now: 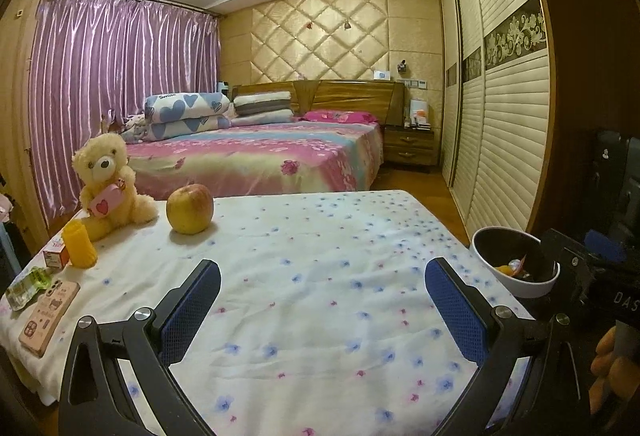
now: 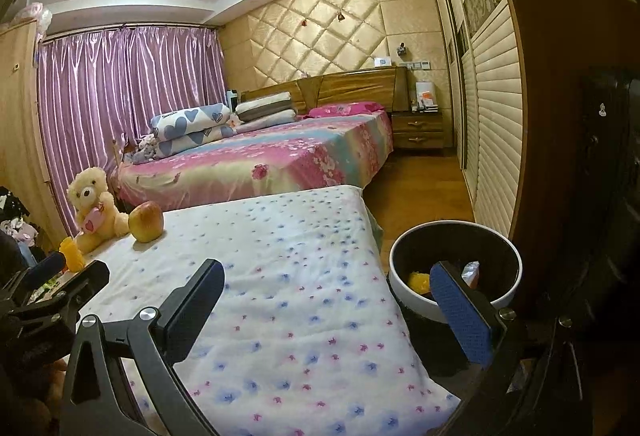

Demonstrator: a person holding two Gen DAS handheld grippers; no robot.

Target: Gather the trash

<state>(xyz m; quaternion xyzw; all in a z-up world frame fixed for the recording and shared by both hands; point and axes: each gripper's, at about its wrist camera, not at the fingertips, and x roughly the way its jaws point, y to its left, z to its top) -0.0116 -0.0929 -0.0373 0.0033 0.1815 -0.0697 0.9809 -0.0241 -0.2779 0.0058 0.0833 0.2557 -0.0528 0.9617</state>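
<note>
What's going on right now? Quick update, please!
Left gripper open, empty, over the table. Right gripper open, empty, near the bin. Scraps already lie in the bin. Apple and teddy bear sit clear of both.

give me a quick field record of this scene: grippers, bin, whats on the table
left gripper: open, empty, over the floral tablecloth
right gripper: open, empty, near the table's right edge
trash bin: white rim, dark inside, beside the table's right edge; orange scrap and wrappers already in it
apple: upright, far left part of table
teddy bear: sitting left of the apple
orange container: in front of the bear
small box: beside it
phone: flat, near left edge
</note>
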